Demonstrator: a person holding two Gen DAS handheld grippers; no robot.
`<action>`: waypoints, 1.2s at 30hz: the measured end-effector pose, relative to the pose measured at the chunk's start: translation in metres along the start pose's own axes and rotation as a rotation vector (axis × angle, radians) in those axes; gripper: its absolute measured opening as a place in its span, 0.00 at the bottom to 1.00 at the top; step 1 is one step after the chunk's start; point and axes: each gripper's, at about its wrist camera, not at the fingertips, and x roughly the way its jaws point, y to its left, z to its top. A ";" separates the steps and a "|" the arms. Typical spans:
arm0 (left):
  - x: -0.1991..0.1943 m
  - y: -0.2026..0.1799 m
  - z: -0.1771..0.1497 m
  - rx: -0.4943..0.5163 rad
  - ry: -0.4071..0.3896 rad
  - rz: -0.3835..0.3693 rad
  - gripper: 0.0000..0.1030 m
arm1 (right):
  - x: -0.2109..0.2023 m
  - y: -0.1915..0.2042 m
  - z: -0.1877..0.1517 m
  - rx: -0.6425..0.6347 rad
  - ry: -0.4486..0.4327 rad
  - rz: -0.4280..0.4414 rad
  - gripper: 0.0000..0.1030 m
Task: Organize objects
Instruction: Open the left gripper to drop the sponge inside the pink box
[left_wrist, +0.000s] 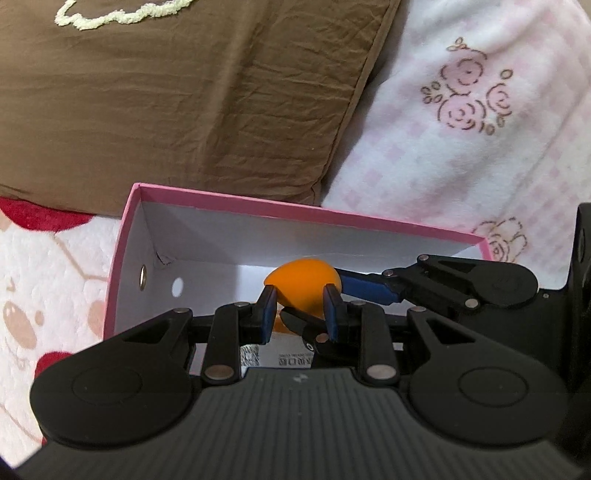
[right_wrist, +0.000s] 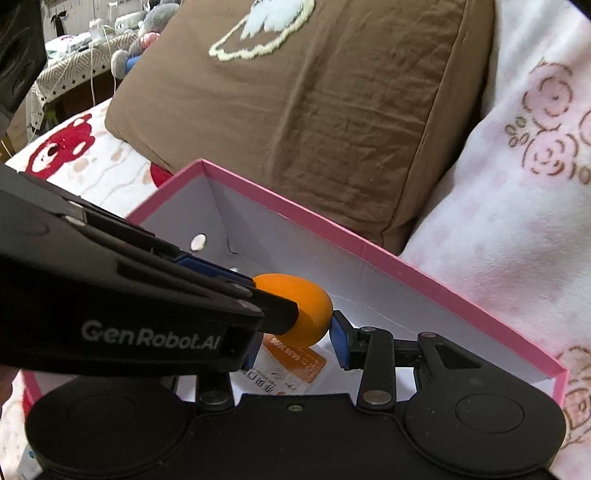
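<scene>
An orange egg-shaped object (left_wrist: 304, 282) is held inside an open pink box (left_wrist: 258, 206) with a white interior. My left gripper (left_wrist: 300, 306) has its blue pads on both sides of the orange object. My right gripper (left_wrist: 364, 286) reaches in from the right and also touches it. In the right wrist view the orange object (right_wrist: 306, 306) sits between my right gripper's (right_wrist: 295, 332) pads, with the left gripper (right_wrist: 273, 306) crossing over from the left. A white and orange packet (right_wrist: 291, 369) lies on the box floor under it.
The pink box (right_wrist: 406, 266) rests on a white blanket with red bear prints (right_wrist: 74, 155). A brown pillow (left_wrist: 184, 92) lies behind it, and a pink floral blanket (left_wrist: 480, 129) to the right. A cluttered table (right_wrist: 81, 48) stands far left.
</scene>
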 end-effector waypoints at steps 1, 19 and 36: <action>0.001 0.001 0.001 -0.002 0.000 -0.003 0.23 | 0.003 -0.002 0.001 0.006 0.004 0.002 0.43; 0.010 0.003 0.007 -0.020 0.022 -0.020 0.24 | 0.020 0.000 0.005 0.032 0.012 -0.026 0.46; -0.036 -0.005 0.002 0.029 0.059 0.029 0.37 | -0.023 -0.011 -0.009 0.129 -0.038 -0.019 0.61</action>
